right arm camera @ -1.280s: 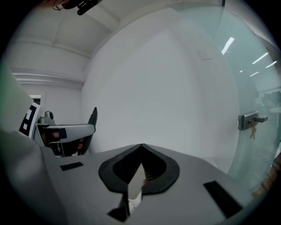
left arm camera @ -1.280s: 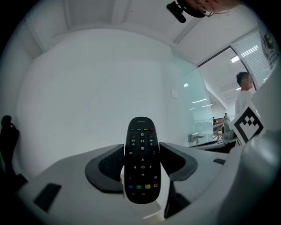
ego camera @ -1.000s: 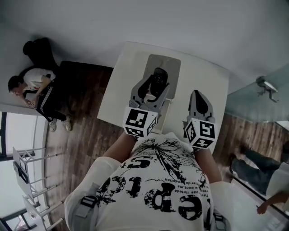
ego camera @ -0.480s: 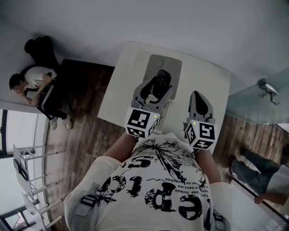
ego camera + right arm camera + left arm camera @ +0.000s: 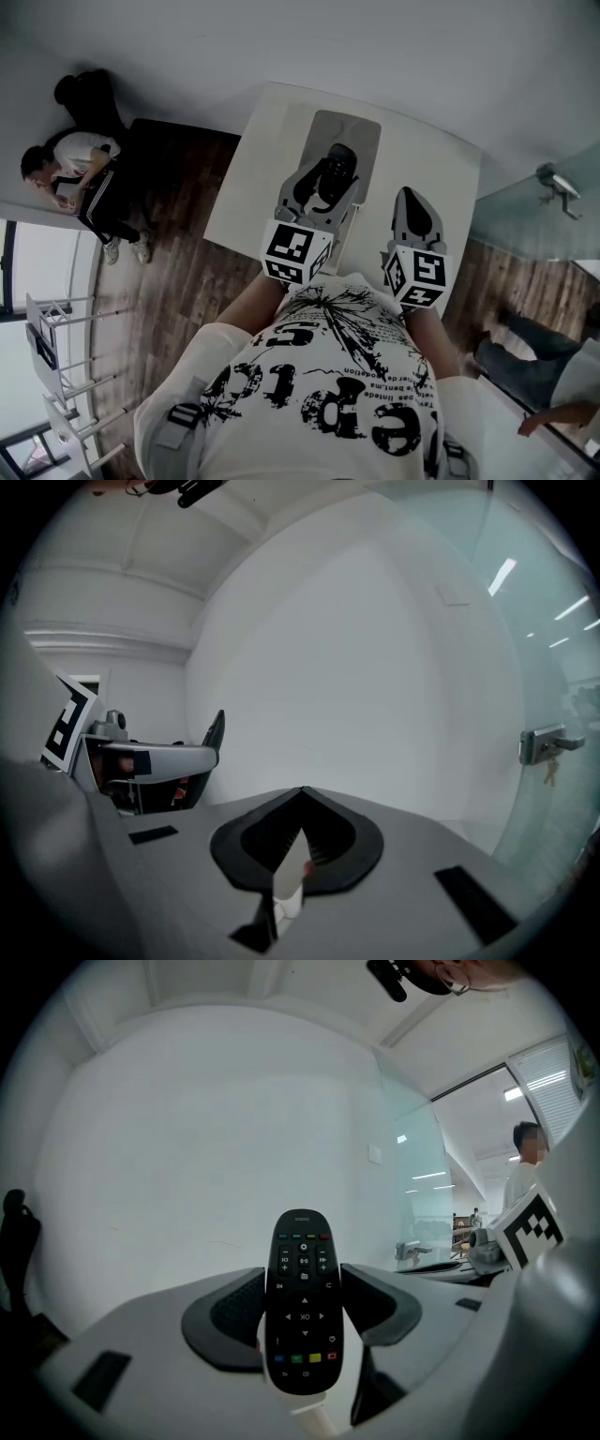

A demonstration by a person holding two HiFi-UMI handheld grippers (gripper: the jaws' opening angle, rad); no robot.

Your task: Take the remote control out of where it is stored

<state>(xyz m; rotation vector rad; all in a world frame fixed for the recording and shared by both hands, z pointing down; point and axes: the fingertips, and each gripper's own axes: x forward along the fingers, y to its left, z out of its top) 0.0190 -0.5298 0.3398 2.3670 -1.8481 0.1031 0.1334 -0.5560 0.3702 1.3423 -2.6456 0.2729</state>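
1. Pinching a black plastic remote control (image 5: 302,1307) with rows of small coloured buttons, the left gripper (image 5: 302,1299) has its dark ribbed pads (image 5: 236,1312) set against the remote's two long edges.
2. That remote stands upright between the jaws, its button face turned back toward the gripper's camera. Its rounded top rises past the jaw tips, against a plain white wall (image 5: 187,1138).
3. In the head view the remote (image 5: 336,169) sits ahead of the left gripper's (image 5: 328,180) marker cube (image 5: 293,251), over a grey rectangular tray (image 5: 354,131) on a white square table (image 5: 262,159). Whether it touches the tray cannot be told.
4. Beside it on the right, the right gripper (image 5: 411,195) has its jaws pressed together tip to tip with nothing between them (image 5: 302,791).
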